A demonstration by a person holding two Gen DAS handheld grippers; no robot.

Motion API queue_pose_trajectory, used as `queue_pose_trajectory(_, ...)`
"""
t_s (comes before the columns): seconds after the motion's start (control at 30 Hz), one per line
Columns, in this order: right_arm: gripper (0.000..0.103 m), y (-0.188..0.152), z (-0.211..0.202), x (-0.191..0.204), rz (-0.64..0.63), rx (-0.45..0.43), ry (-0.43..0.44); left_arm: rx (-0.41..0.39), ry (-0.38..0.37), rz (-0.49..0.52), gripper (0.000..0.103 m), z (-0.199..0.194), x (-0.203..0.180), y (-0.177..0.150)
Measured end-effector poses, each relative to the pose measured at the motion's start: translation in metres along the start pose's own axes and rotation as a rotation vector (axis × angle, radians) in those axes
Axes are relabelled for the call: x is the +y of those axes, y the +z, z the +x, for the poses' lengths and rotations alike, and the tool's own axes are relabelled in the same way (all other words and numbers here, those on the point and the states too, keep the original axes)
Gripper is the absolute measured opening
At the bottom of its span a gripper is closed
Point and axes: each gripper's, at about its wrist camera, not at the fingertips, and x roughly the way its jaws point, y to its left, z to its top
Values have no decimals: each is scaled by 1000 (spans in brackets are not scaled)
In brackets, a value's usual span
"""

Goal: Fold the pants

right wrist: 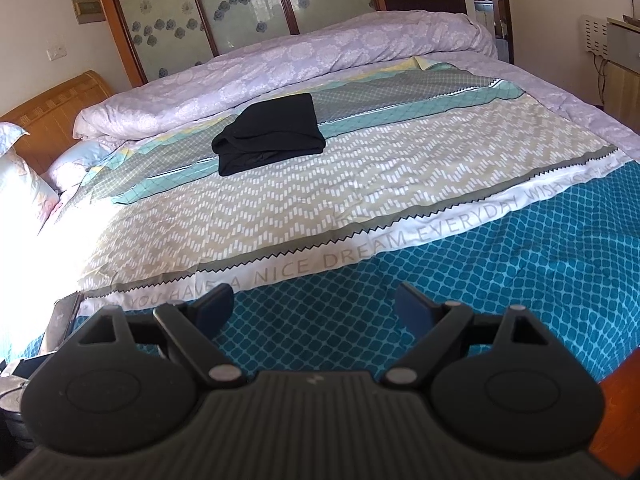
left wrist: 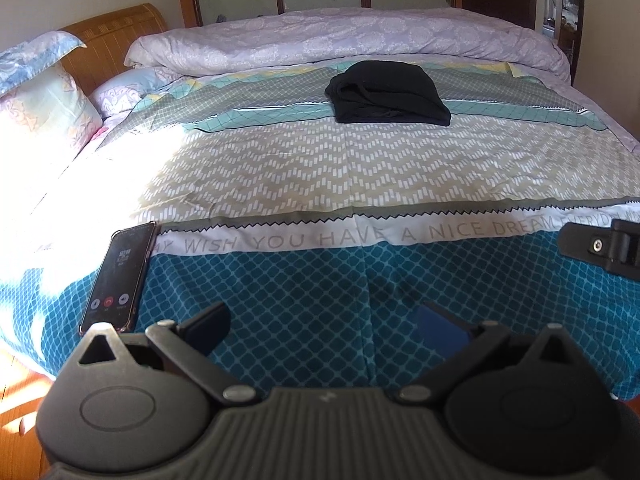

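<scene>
left gripper [left wrist: 324, 330]: jaws spread wide, holding nothing | right gripper [right wrist: 314, 306]: jaws spread wide, holding nothing | pants [left wrist: 388, 94]: folded black bundle, far ahead on bed [left wrist: 360, 264], well apart from both

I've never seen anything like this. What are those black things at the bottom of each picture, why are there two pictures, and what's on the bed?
Those black parts are hand-held grippers, one in each of a person's hands; no robot arm is involved. Each carries a wide-angle camera looking forward along its two fingers, so one picture comes from the left gripper and the other from the right gripper. Both have their jaws spread open and hold nothing. On the patterned bedspread lies a pair of black pants, already folded into a compact bundle, far from both grippers. A phone with its screen lit rests near the bed's edge beside the left gripper. A rolled lilac quilt runs along the far side.
</scene>
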Motion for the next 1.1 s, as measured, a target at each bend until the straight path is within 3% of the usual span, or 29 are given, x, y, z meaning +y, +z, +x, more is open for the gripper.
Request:
queue_pose_trajectory(0.73, 90, -1, 1, -3, 9, 13, 2, 63, -13, 1, 103, 8, 1, -2)
queue_pose_trajectory(1.1, 90, -2, 2, -3, 17, 28, 7, 75, 19, 4, 103, 11, 1, -3)
